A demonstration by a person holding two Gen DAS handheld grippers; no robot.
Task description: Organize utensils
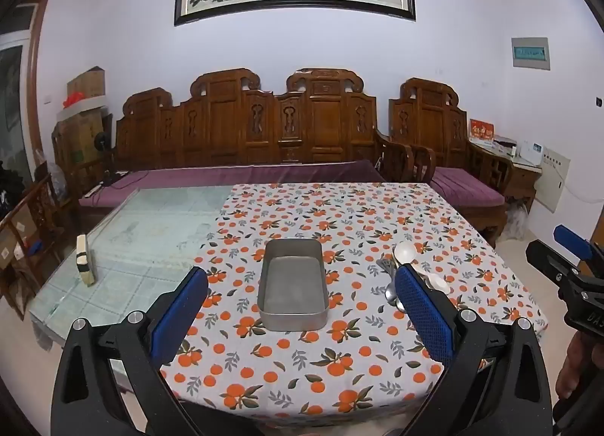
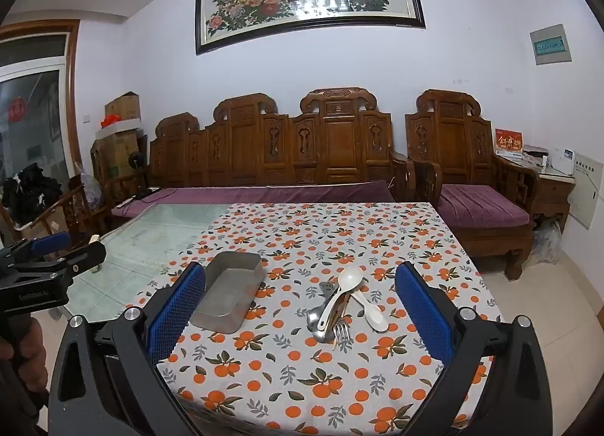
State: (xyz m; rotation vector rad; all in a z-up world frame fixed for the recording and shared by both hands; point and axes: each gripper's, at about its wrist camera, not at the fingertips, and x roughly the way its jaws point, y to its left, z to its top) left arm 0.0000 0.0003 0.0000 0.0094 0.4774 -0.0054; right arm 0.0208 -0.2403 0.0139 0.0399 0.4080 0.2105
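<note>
"GenRobot.AI" on left gripper (image 2: 49, 247)

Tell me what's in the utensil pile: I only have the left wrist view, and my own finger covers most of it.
Observer: The right wrist view shows the whole pile: two white spoons, metal spoons, a fork and what look like chopsticks, all overlapping.
Operator: Where is the fork?
Observer: The fork lies at the near edge of the pile, tines toward the camera.
Operator: Is the right hand-held gripper on anything?
Observer: No. The right hand-held gripper is open and empty, short of the pile.
Operator: And the metal tray?
Observer: The metal tray sits empty, left of the pile, not touching it.
</note>
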